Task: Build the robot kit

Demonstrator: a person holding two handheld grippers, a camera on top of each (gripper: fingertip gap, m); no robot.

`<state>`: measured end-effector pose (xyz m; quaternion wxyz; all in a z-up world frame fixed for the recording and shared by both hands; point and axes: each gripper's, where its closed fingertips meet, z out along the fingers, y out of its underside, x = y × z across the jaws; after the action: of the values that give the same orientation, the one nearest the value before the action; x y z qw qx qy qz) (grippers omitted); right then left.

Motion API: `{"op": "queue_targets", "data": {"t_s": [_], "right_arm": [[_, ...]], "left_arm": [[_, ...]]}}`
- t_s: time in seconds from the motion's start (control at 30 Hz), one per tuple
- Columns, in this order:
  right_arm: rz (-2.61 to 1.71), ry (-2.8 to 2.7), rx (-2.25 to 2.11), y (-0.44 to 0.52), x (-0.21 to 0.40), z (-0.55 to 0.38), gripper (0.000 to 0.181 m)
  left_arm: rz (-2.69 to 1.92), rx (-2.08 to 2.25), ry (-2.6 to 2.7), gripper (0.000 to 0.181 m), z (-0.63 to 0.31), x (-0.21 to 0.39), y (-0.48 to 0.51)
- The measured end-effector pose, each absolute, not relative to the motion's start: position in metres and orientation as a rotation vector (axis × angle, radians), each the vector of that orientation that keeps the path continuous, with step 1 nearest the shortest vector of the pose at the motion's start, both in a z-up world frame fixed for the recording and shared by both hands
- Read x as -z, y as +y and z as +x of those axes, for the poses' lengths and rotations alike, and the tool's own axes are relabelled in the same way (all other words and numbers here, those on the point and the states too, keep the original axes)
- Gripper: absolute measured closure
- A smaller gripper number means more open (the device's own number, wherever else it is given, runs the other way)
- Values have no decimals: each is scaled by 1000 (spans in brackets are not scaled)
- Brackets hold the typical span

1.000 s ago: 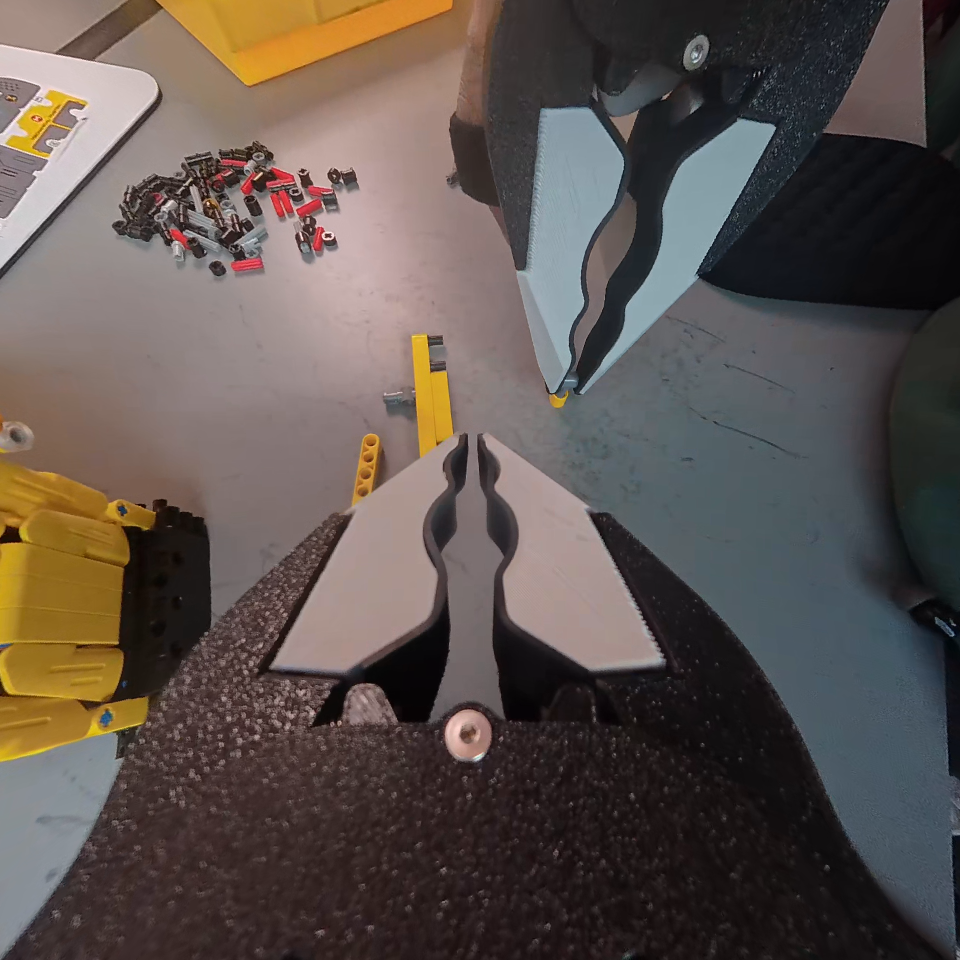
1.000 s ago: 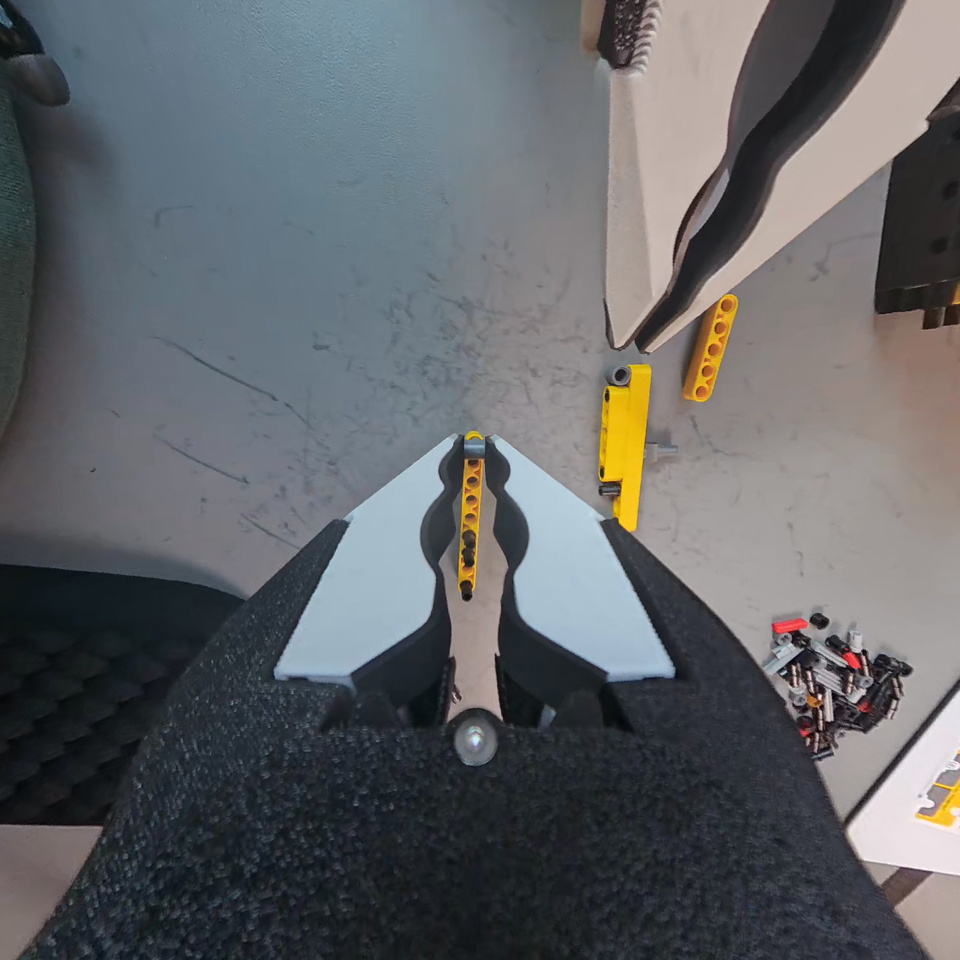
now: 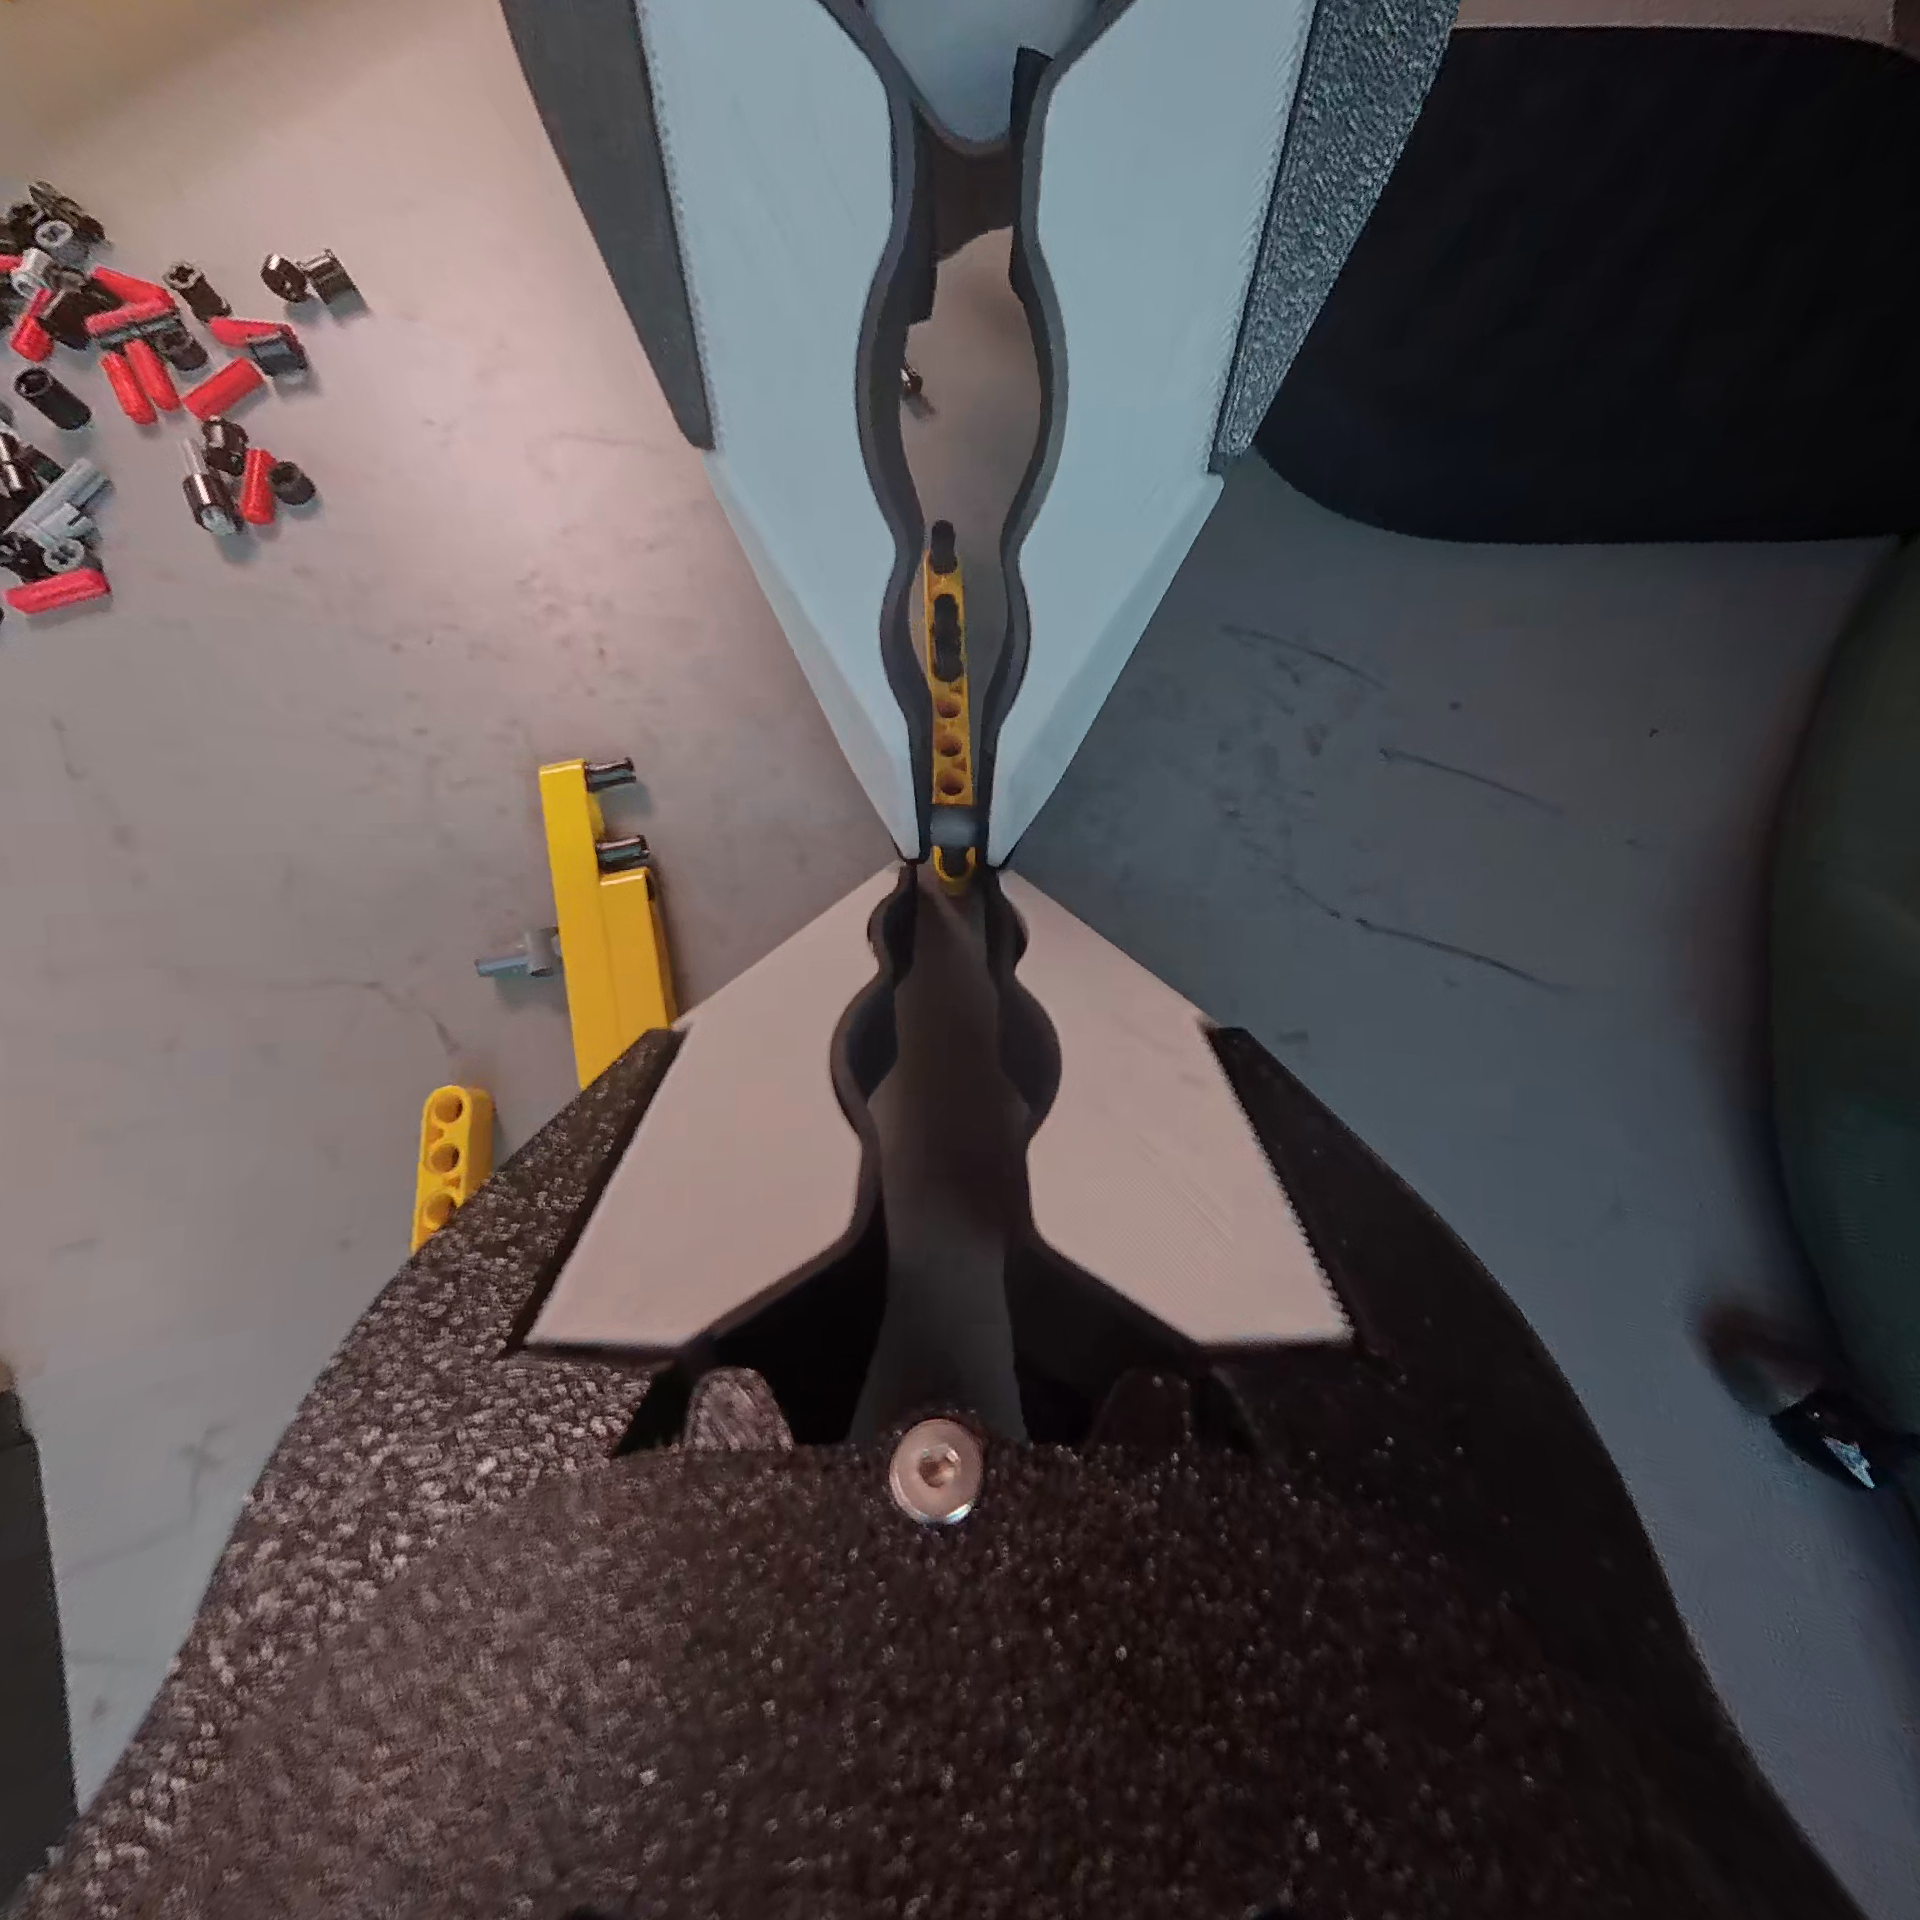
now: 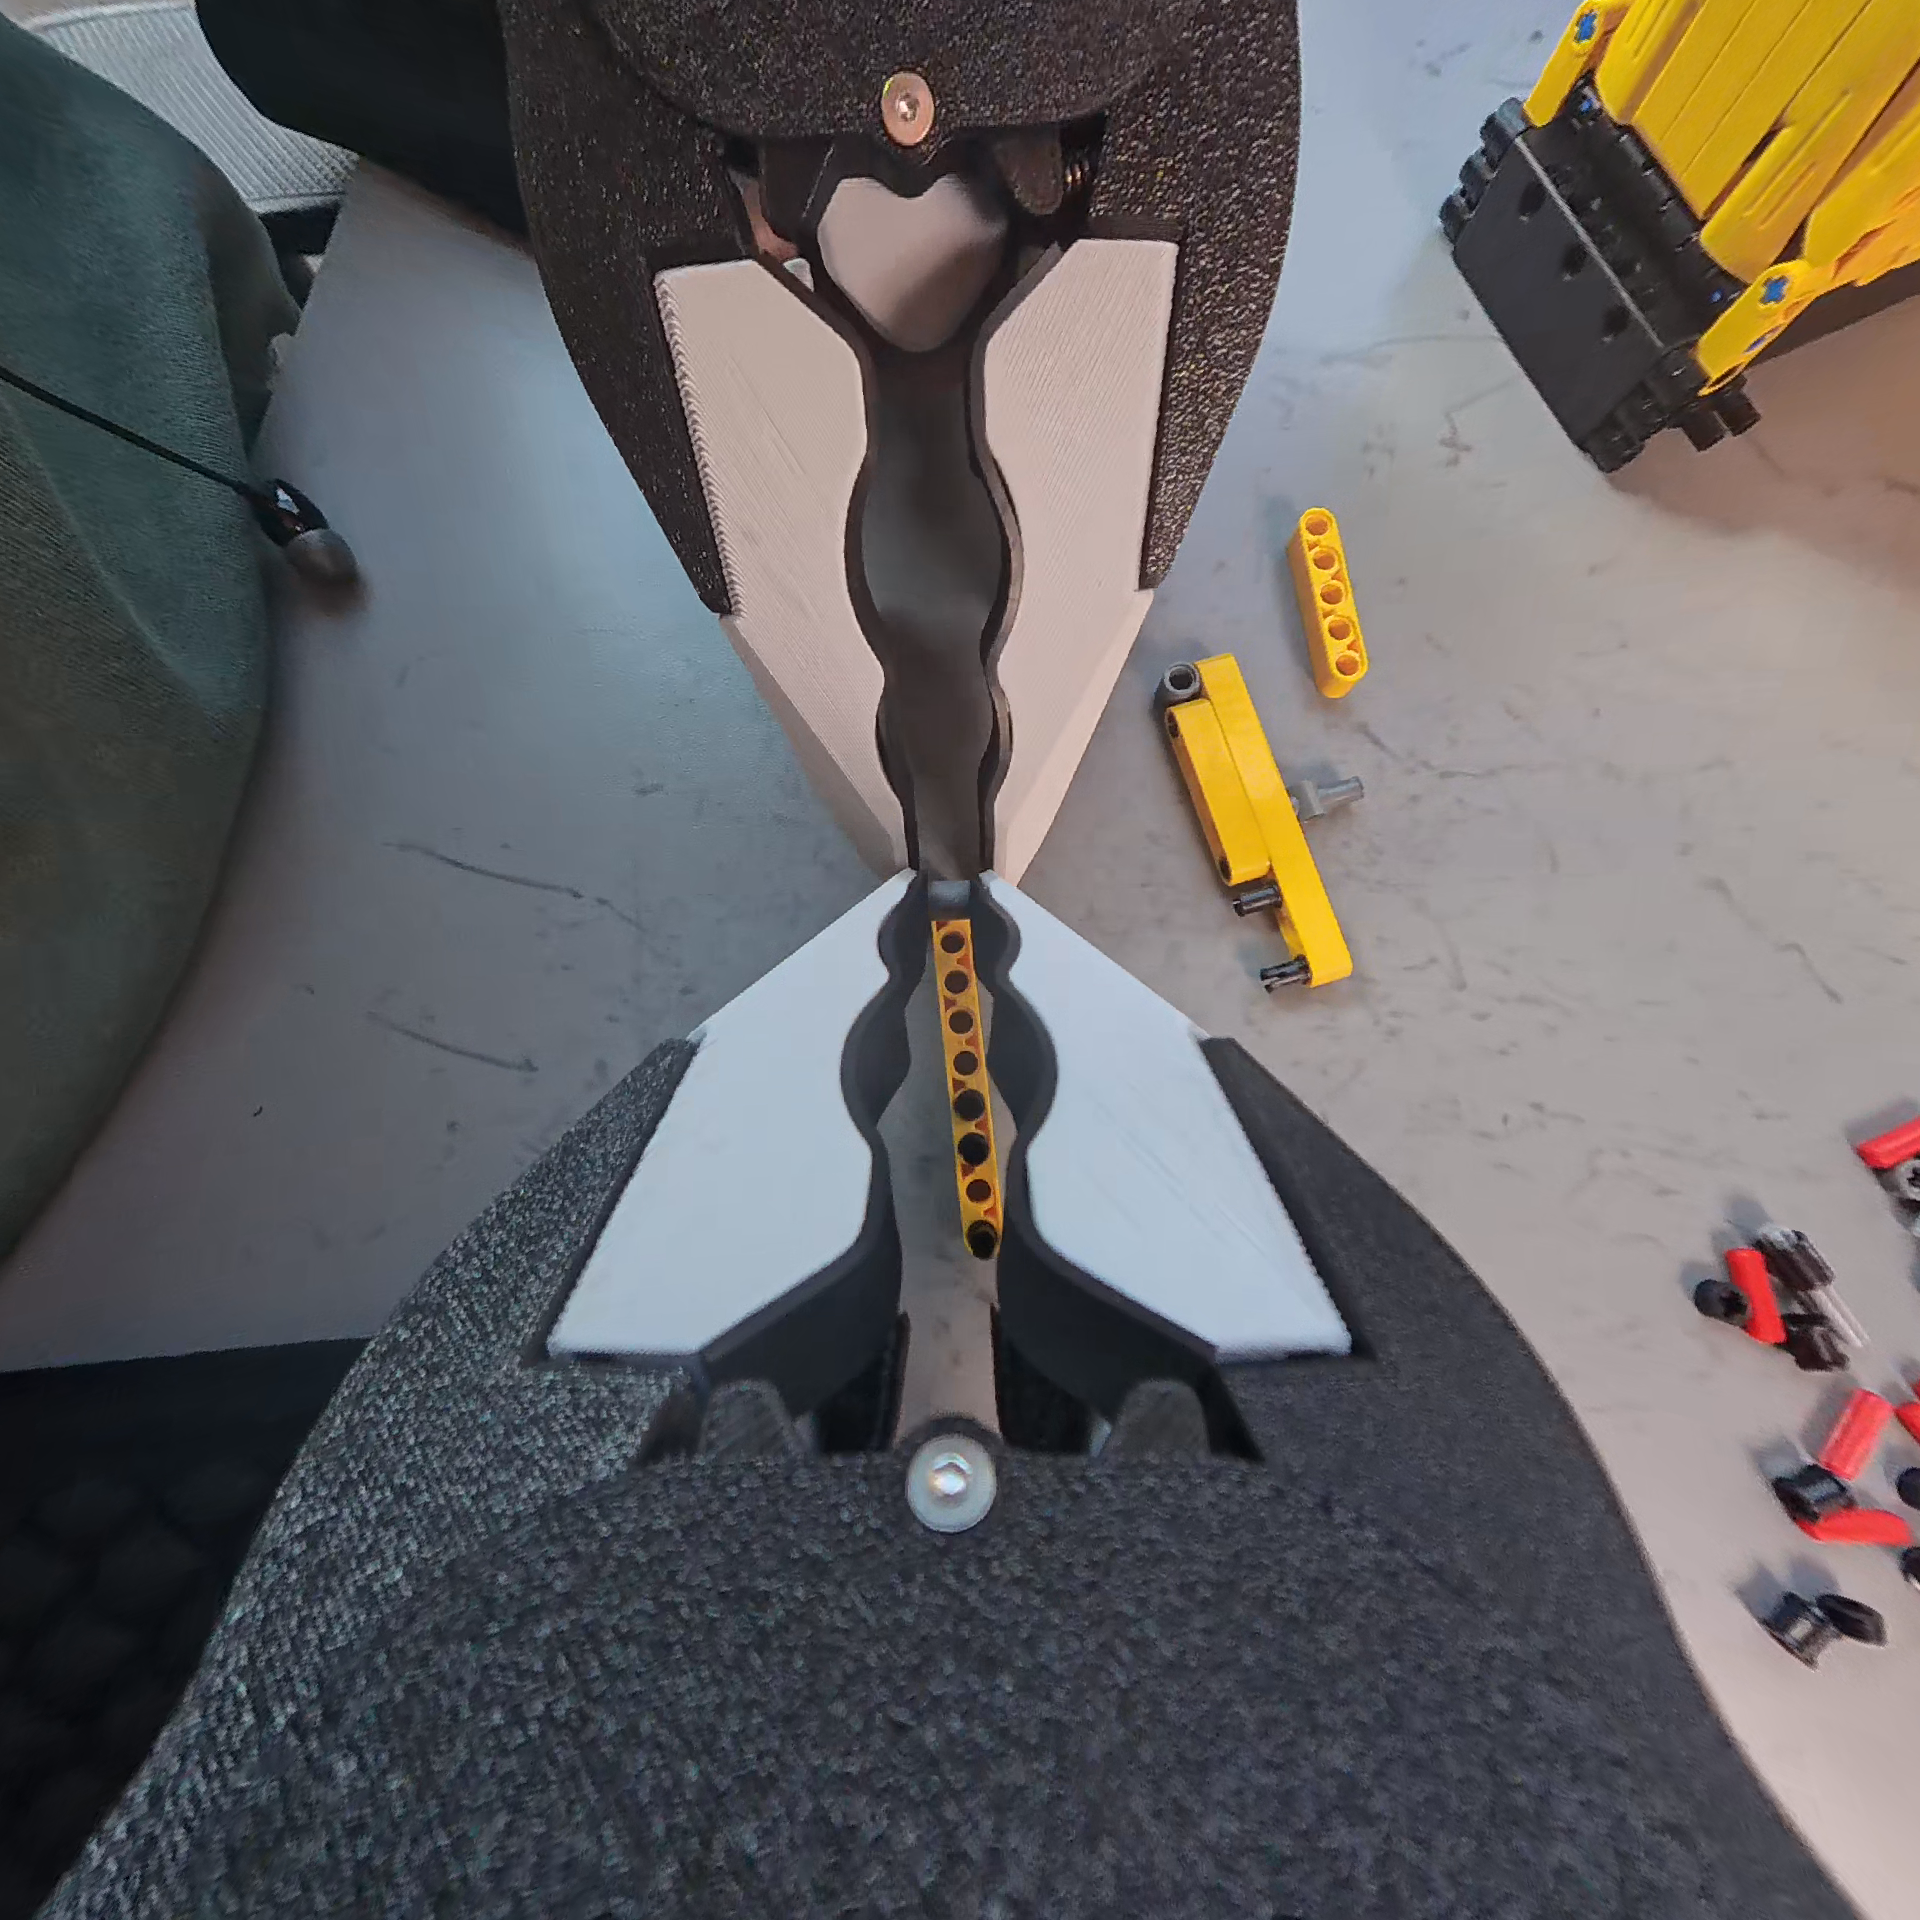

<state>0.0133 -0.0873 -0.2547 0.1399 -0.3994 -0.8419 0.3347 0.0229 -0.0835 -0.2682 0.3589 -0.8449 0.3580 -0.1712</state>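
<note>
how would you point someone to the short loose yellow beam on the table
Start at the big yellow and black model at the far right of the grey table in the right wrist view. Just in front lies the short yellow beam, alone, beside the longer yellow assembly. Unlike that, it carries no pins, only open holes.

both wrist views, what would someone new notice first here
The two grippers meeting tip to tip in mid-frame: the right gripper is shut on a long yellow holed beam, and the left gripper noses up to that beam's grey-capped end. Beside them on the grey table lie a yellow beam assembly, a short yellow beam and scattered red and black pins.
</note>
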Motion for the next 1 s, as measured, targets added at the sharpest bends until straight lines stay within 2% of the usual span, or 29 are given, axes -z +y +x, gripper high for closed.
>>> {"op": "queue_targets", "data": {"t_s": [0.27, 0.63, 1.0], "right_arm": [[-1136, -2425, -947, -87, 255, 13, 174], [-1130, -2612, -668, -88, 257, 12, 175], [-1236, -2507, -881, -89, 257, 12, 175]], "left_arm": [[-2172, 429, 938, 172, 24, 269, -85], [-2186, 454, 920, 172, 22, 269, -86], [-2181, 446, 926, 174, 21, 269, -89]]}}
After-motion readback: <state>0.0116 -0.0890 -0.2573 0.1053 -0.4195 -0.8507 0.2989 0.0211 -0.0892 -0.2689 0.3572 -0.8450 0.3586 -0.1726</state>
